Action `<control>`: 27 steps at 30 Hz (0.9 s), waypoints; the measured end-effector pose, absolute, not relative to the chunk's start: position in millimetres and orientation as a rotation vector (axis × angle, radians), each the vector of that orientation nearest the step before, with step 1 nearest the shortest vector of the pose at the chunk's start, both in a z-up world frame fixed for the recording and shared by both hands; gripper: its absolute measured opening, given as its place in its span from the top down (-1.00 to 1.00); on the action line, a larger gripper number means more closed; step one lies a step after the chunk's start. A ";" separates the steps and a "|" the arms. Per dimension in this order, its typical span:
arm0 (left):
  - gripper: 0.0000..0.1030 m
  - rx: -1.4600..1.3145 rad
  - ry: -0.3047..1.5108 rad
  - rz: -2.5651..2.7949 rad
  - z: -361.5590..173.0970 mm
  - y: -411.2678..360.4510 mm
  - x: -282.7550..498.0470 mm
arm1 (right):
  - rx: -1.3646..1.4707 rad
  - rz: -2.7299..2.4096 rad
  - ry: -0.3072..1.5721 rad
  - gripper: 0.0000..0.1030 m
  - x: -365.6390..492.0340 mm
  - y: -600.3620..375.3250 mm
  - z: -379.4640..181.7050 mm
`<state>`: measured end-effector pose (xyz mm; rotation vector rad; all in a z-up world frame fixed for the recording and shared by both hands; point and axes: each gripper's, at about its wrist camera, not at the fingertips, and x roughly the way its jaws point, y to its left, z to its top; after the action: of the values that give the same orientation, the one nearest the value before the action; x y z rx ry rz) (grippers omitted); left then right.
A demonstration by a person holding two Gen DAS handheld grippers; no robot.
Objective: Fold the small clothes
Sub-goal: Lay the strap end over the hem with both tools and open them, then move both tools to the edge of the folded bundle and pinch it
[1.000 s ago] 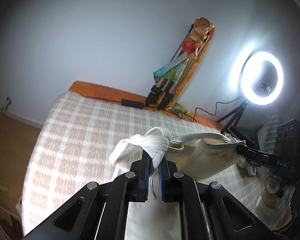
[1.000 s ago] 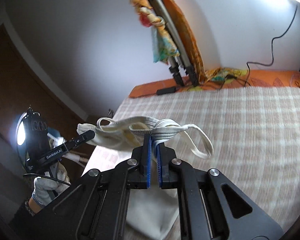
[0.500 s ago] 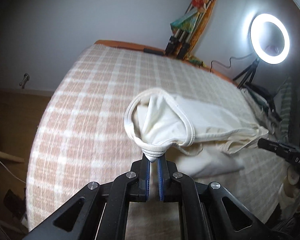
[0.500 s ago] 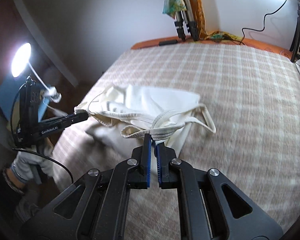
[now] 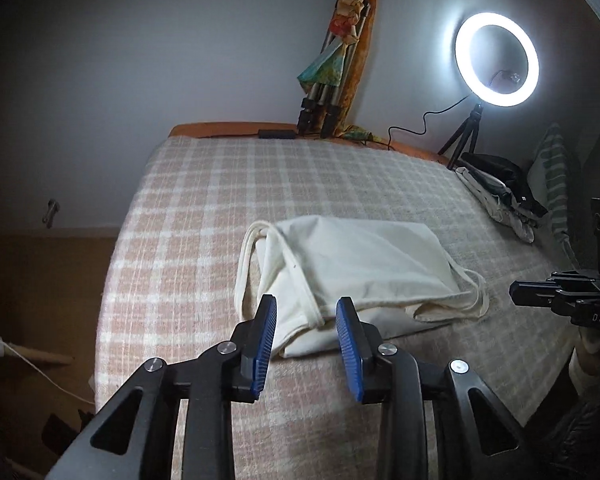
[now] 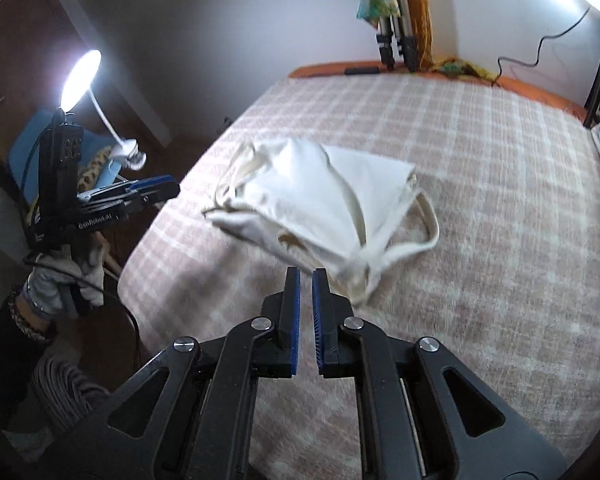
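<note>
A small cream strappy top (image 5: 356, 264) lies folded over on the checked bedspread (image 5: 204, 208); it also shows in the right wrist view (image 6: 320, 208), with its straps looping out at the right. My left gripper (image 5: 306, 312) is open and empty, its jaws spread just over the top's near hem. My right gripper (image 6: 306, 280) is slightly open with a narrow gap, empty, just short of the top's near corner. Each gripper shows at the edge of the other's view, the right (image 5: 560, 296) and the left (image 6: 140, 196).
A lit ring light (image 5: 496, 60) on a small tripod stands at the back right. A folded tripod with colourful cloth (image 5: 336, 64) leans on the wall. A pile of clothes (image 5: 500, 192) lies at the bed's right edge. A desk lamp (image 6: 80, 80) shines at the left.
Both grippers held the top up by its straps, lowered it onto the bed folded over, then let go and drew back. The left jaws opened wide, the right only slightly.
</note>
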<state>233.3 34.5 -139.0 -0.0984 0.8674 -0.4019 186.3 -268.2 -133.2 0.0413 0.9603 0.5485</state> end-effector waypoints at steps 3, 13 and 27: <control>0.39 -0.118 0.892 -0.413 -139.8 14.4 258.4 | 0.054 0.526 0.954 0.84 202.3 -259.1 -140.0; 0.31 -0.055 1.079 -0.392 -214.5 -0.6 269.3 | 0.002 0.481 1.072 0.84 248.1 -249.4 -198.6; -0.23 -0.291 0.975 -0.328 -180.8 54.3 289.9 | 0.192 0.509 1.010 0.04 261.4 -293.3 -175.4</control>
<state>289.9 54.3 -180.8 -0.2906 0.9747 -0.3276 261.4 -293.3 -175.4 0.1919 1.0102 0.5094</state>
